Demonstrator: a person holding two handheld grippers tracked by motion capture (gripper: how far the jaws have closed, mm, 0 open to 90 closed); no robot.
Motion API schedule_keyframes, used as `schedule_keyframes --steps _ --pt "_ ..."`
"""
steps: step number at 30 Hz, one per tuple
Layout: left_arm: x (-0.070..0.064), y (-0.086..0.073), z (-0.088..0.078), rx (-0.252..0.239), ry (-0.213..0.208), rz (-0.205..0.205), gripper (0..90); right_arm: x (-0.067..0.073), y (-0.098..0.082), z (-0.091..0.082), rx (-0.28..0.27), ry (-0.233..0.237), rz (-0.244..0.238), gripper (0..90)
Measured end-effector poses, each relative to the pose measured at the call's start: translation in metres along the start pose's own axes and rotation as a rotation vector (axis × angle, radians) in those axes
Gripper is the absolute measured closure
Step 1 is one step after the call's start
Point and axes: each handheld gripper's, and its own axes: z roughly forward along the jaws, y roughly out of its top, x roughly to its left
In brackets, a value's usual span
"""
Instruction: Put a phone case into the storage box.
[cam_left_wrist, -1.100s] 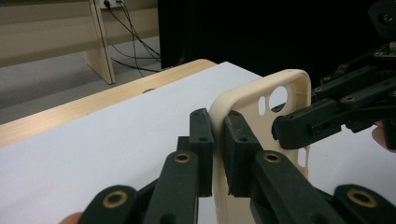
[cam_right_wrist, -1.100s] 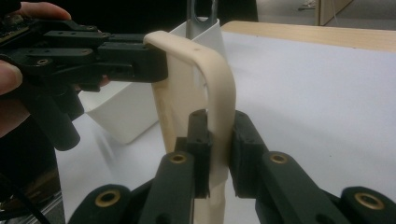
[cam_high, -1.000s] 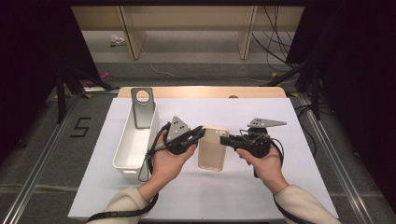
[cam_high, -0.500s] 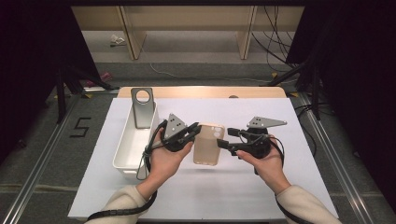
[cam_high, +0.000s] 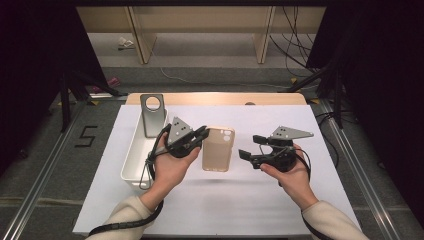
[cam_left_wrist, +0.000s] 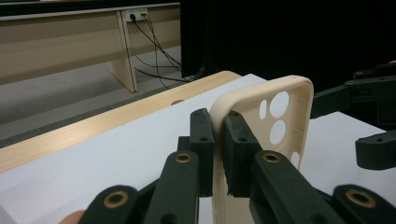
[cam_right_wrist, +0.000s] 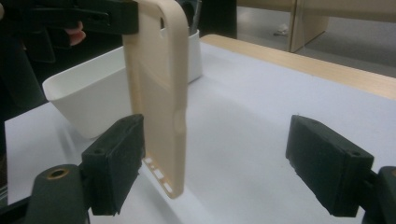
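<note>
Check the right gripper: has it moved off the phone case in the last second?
Yes. The right gripper has backed rightward off the beige phone case, jaws open, toward the white sheet's right edge.

Black numeral "5" (cam_high: 87, 136) marked on the grey floor (cam_high: 45, 165), left of the tabletop (cam_high: 320, 130), no other readable text or labels
</note>
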Motion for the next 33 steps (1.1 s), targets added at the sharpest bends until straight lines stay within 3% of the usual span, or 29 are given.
schedule_keyframes --steps 13,20,33 --pt "0.018 0.018 -0.014 -0.047 0.024 -0.009 83.6 -0.010 -0.009 -0.013 0.004 -0.032 0.010 19.8" --pt "0.028 0.025 -0.019 -0.053 0.037 -0.011 83.6 -0.013 -0.012 -0.021 0.000 -0.035 -0.006 17.3" --pt "0.050 0.033 -0.030 -0.070 0.074 -0.021 83.7 -0.021 -0.018 -0.033 -0.003 -0.060 0.012 17.3"
